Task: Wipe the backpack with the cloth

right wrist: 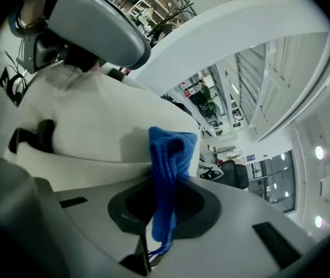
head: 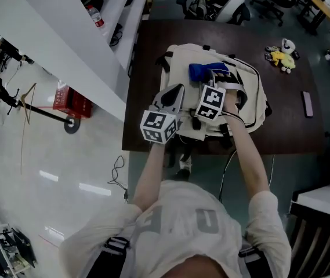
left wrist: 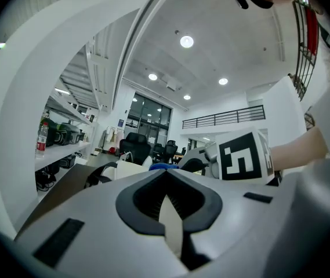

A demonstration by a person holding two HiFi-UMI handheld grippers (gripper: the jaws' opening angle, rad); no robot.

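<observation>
A cream backpack (head: 222, 59) lies on the dark brown table (head: 286, 126). On its top rests a blue cloth (head: 204, 70), and my right gripper (head: 216, 77) is shut on it. In the right gripper view the blue cloth (right wrist: 167, 155) stands up out of the closed jaws against the backpack (right wrist: 95, 126). My left gripper (head: 175, 94) is over the backpack's near left part. In the left gripper view its jaws (left wrist: 166, 184) are closed on a cream sliver that looks like backpack fabric; the backpack (left wrist: 124, 169) and the right gripper's marker cube (left wrist: 243, 158) lie ahead.
A yellow plush toy (head: 282, 55) and a dark flat device (head: 307, 104) lie on the table's right side. A long white shelf (head: 83, 45) with a bottle (head: 95, 16) runs along the left. A red crate (head: 72, 103) sits on the floor. Office chairs (head: 234, 4) stand beyond the table.
</observation>
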